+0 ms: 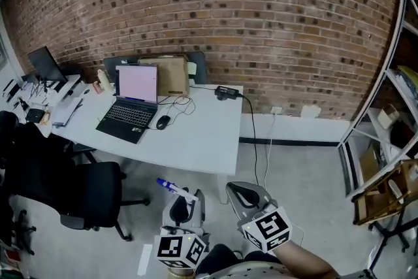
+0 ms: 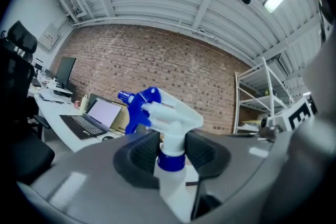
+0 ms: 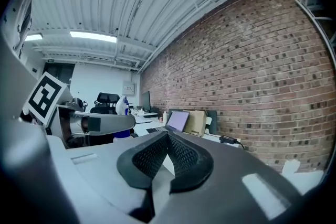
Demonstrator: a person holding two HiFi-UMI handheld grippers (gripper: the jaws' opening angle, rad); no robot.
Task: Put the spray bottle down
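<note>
The spray bottle (image 2: 169, 115) is white with a blue nozzle and blue collar. My left gripper (image 2: 171, 150) is shut on its neck and holds it upright, nozzle pointing left. In the head view the bottle (image 1: 175, 189) sticks up from the left gripper (image 1: 183, 207) at the bottom centre, above the floor in front of the white desk (image 1: 202, 140). My right gripper (image 1: 245, 196) is beside it on the right. Its pads (image 3: 157, 153) meet with nothing between them. The right gripper view also catches the bottle (image 3: 122, 106) at the left.
On the desk stand an open laptop (image 1: 130, 104), a mouse (image 1: 162, 121), a cardboard box (image 1: 171, 75) and a power adapter (image 1: 226, 92) with a cable running to the floor. A black office chair (image 1: 81, 193) is at the left, metal shelving (image 1: 385, 140) at the right.
</note>
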